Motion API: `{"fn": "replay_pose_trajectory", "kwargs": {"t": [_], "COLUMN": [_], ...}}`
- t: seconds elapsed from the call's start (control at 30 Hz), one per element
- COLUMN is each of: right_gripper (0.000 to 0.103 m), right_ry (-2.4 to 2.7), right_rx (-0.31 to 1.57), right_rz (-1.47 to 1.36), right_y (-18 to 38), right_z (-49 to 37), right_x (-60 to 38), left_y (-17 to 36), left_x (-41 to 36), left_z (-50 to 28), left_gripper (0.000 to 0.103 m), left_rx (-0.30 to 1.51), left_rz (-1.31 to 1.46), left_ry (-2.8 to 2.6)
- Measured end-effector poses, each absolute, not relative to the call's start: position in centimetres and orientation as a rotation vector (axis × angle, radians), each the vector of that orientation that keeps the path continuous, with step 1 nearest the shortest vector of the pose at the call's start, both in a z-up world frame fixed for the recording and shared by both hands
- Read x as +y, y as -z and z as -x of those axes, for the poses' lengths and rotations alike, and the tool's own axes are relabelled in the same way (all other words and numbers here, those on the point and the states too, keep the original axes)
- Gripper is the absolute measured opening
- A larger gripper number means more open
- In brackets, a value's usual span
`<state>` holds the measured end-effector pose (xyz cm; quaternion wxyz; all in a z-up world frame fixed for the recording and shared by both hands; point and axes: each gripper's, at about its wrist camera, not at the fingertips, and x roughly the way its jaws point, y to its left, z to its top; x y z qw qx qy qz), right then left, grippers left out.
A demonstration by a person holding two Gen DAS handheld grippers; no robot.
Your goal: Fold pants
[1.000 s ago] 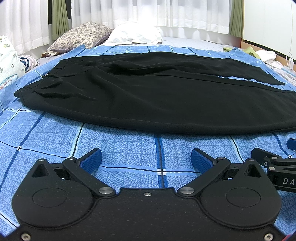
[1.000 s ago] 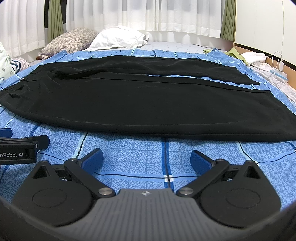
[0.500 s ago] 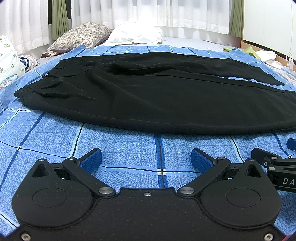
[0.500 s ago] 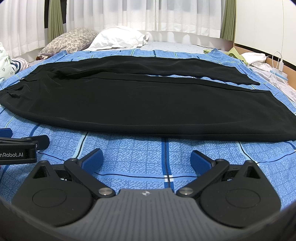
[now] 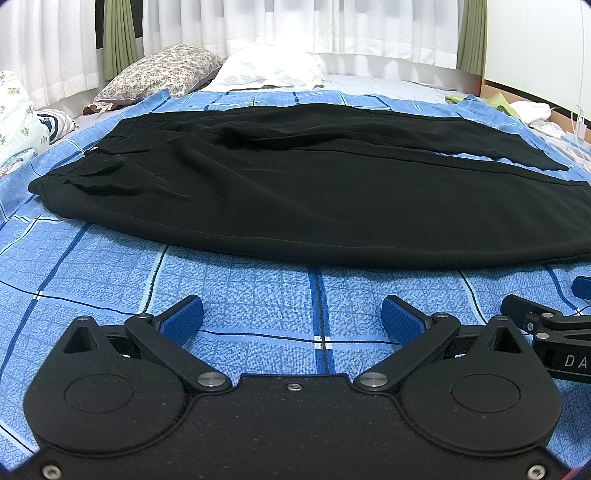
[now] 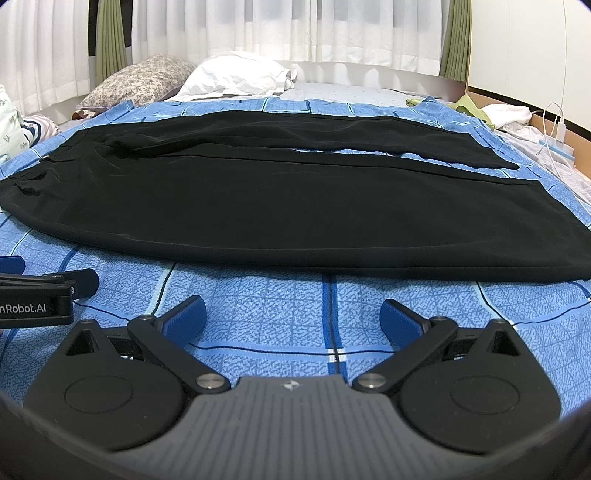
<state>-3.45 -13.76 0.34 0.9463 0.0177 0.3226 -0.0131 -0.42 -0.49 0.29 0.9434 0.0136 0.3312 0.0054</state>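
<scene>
Black, thin-fabric pants [image 5: 295, 192] lie flat across the middle of both frames on a blue plaid bed cover [image 5: 258, 295], long axis running left-right. Waistband sits at the left of the frame, leg hems at the right; the far leg splits off toward the upper right, with a strip of cover showing between the legs.

My left tool [image 5: 291, 319] sits at the bottom centre of its view, blue pads spread wide, nothing between them, parked over bare cover. My right tool [image 6: 291, 317] is the same: spread wide, empty, over bare cover. Neither touches the pants. The two tools sit side by side, each peeking into the other's view at the frame edge.

Key relation: the pants lie straight ahead of both tools, with the near long edge crossing just above the pads. Left tool is nearer the waistband end, right tool nearer the hem end.

My read: folding not started. Probable first step is to go forward to the near edge, left taking the waist side and right taking the hem side, then lay the near leg over the far one. Fabric looks thin and limp, so a pinch could catch the cover too.

Patterned pillow [image 5: 162, 70] and white pillow [image 5: 269, 68] in the upper part of the frame, white curtains [image 5: 295, 22] behind.
</scene>
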Motion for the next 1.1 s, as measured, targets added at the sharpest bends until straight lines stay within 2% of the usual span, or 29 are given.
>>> {"fn": "replay_pose_trajectory", "kwargs": {"t": [0.47,0.77,0.93,1.1], "right_gripper": [0.103,0.103,0.103,0.103], "right_ry": [0.027,0.049,0.057,0.093], "right_rx": [0.653,0.664,0.644,0.656], "right_rz": [-0.041,-0.065,-0.186,-0.040], "right_y": [-0.5,-1.2,-2.5,-3.7], "right_z": [3.4,3.5,4.0,3.3], "right_x": [-13.6,-14.2,-17.4,-19.7], "left_y": [-0.3,-1.1,-2.9,-5.3], "left_x": [-0.6,-2.6,1.6,8.7], "left_z": [0.4,1.6,1.9,-0.8], "left_gripper": [0.103,0.103,0.103,0.103], "left_rx": [0.673,0.647,0.614,0.614], "left_rz": [-0.031,-0.135,-0.095,0.004], "left_ry": [-0.024,-0.066,-0.061,-0.210]}}
